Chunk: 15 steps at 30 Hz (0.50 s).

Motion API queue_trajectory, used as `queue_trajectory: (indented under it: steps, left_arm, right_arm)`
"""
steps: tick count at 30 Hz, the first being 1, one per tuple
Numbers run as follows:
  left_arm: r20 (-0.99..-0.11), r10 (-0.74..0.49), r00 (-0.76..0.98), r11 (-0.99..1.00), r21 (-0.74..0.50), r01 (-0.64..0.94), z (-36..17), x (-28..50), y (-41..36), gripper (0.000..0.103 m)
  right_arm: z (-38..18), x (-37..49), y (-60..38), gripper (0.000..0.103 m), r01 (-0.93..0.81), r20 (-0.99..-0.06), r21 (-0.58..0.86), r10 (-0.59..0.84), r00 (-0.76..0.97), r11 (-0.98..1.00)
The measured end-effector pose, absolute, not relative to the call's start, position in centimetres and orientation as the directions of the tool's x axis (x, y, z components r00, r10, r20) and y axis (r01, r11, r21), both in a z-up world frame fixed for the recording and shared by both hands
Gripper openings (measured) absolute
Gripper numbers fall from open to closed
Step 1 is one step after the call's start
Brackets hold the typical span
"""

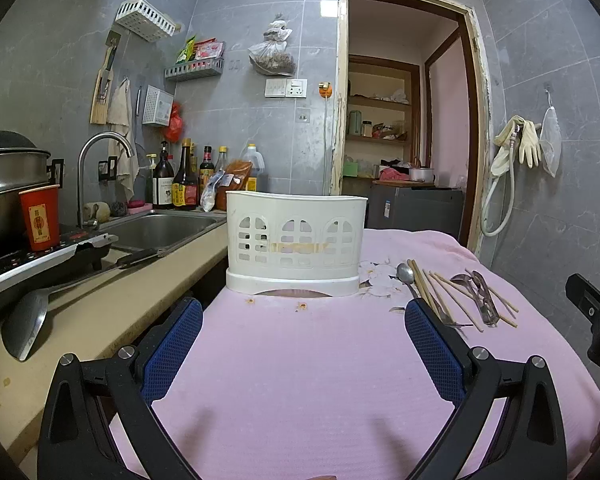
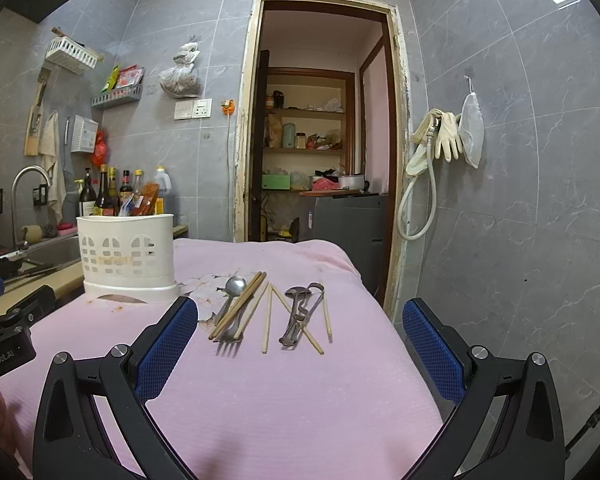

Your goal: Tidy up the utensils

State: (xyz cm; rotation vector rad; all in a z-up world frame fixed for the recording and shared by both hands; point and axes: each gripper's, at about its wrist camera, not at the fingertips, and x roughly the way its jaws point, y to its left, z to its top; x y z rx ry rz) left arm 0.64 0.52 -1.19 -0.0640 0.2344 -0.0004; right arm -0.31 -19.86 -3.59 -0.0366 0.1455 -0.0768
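Observation:
A white slotted utensil holder (image 1: 296, 240) stands on the pink cloth, straight ahead of my open, empty left gripper (image 1: 304, 312); it also shows at the left of the right wrist view (image 2: 126, 256). To its right lie a metal spoon (image 2: 234, 286), a fork (image 2: 229, 338), several wooden chopsticks (image 2: 266, 318) and a bunch of dark metal spoons (image 2: 300, 312); the pile also shows in the left wrist view (image 1: 456, 296). My right gripper (image 2: 300, 316) is open and empty, just short of the pile.
The pink cloth (image 2: 284, 396) covers the table. A counter (image 1: 112, 304) at the left carries a spatula (image 1: 28, 328), a stove with a red cup (image 1: 40, 216) and a pot, a sink (image 1: 160, 230) and bottles. A doorway (image 2: 320, 120) lies behind.

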Motion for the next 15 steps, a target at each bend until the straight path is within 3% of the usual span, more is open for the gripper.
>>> queue_trajectory:
  steps: [15]
  left_arm:
    - [-0.233, -0.008, 0.972, 0.998, -0.064, -0.007, -1.13, 0.66, 0.53, 0.099]
  right_arm:
    - [-3.51, -0.32, -19.86, 0.103, 0.073, -0.144, -0.043, -0.079, 0.986, 0.996]
